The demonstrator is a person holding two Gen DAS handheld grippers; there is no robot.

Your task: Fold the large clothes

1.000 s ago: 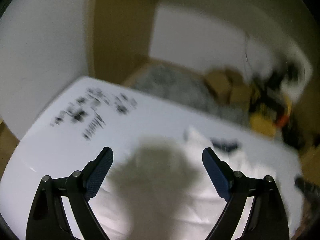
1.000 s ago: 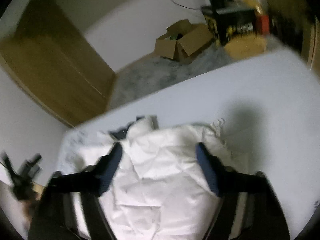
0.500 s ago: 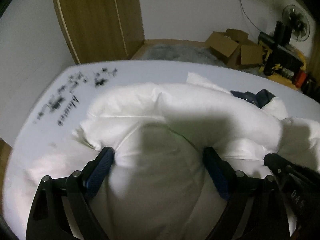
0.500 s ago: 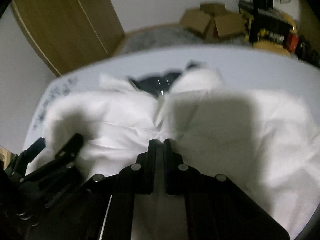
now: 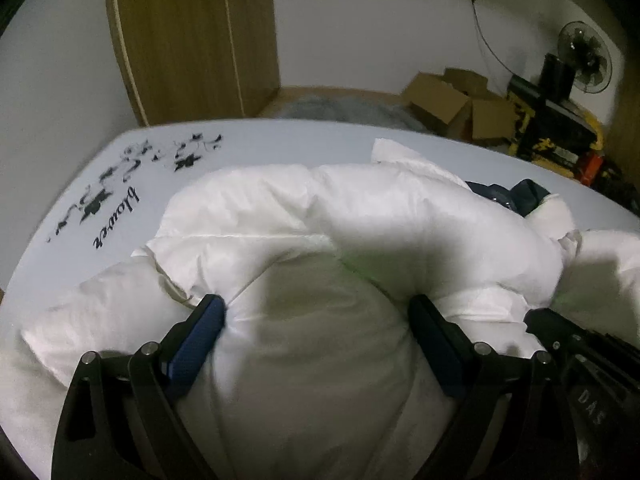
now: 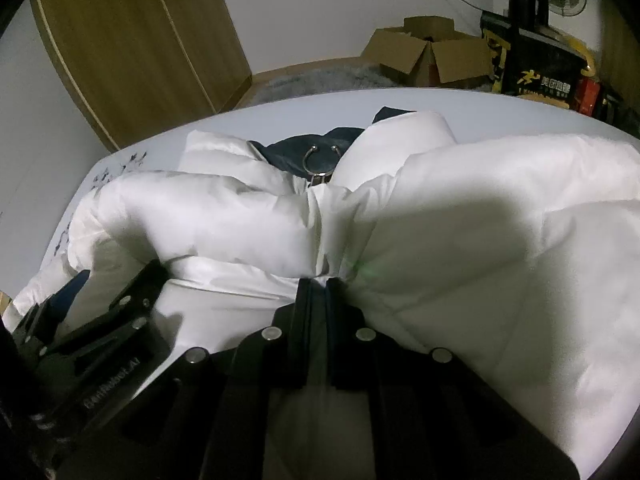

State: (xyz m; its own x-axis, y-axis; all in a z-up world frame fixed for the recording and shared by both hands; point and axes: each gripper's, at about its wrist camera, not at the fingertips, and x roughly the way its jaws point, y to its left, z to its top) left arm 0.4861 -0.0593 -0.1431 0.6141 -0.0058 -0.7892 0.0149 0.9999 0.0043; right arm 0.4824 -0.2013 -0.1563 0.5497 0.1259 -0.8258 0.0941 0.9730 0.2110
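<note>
White padded fabric fills both views: the puffer jacket lies bunched on the pale table, its dark blue lining and a metal ring showing at the collar end.

Left gripper: my jaws stand wide apart, with a bulge of jacket padding swelling between them; both blue pads touch the fabric at its flanks. One second ago these jaws hung above the bare table with only a shadow between them; half a second ago they were already down on the jacket, and the framing has barely shifted since.

Right gripper: my jaws are together, pinching a thin fold of the white shell at a seam where two padded sections meet. One second ago they stood apart over the jacket; half a second ago they were already together at the same place.

The right gripper's black frame shows at the right edge of the left view, just beside the left one. Printed black lettering marks the table's far left corner. Beyond the table stand a wooden wardrobe, open cardboard boxes and a fan.
</note>
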